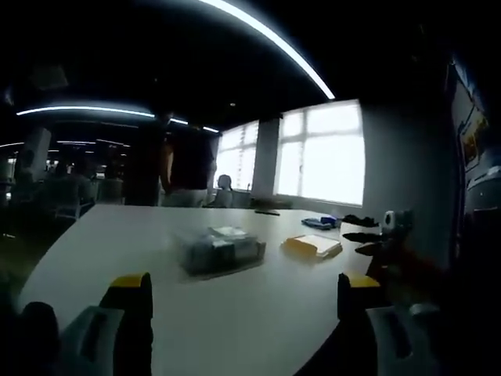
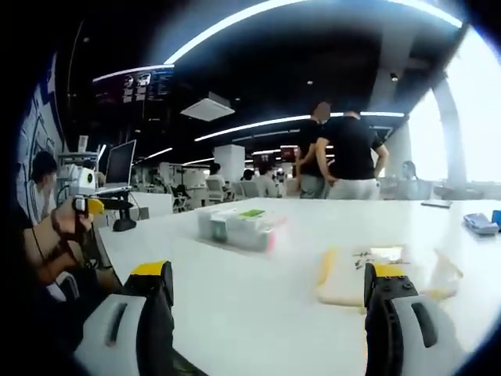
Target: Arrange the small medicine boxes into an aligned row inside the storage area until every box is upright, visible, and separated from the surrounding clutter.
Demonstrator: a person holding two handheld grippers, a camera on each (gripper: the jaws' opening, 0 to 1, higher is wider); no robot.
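One clear bin (image 2: pixel 239 227) sits near the middle of the white worktop (image 2: pixel 258 305), with small boxes (image 2: pixel 250 214) packed inside it; how many, and whether they stand upright, is too blurred to tell. In the left gripper view the same bin (image 1: pixel 218 249) lies ahead of the jaws, well apart from them, its contents dim. A yellow pad (image 1: pixel 311 245) lies on the worktop (image 1: pixel 235 321) just beside the bin, toward the window (image 1: pixel 321 153); in the right gripper view the pad (image 2: pixel 352 274) is closer to the camera than the bin, partly behind one yellow-tipped jaw. The left gripper (image 1: pixel 244 294) is spread wide with nothing between its jaws, hovering above the worktop. The right gripper (image 2: pixel 270 286) is likewise spread wide and holds nothing. A small blue item (image 2: pixel 479 223) rests near the far edge of the worktop. At the left of the right gripper view a hand (image 2: pixel 66 231) grips the other gripper's handle. Two people (image 2: pixel 340 157) in dark shirts stand beyond the worktop, and a monitor (image 2: pixel 120 163) stands on a desk farther back under curved ceiling lights (image 2: pixel 258 19).
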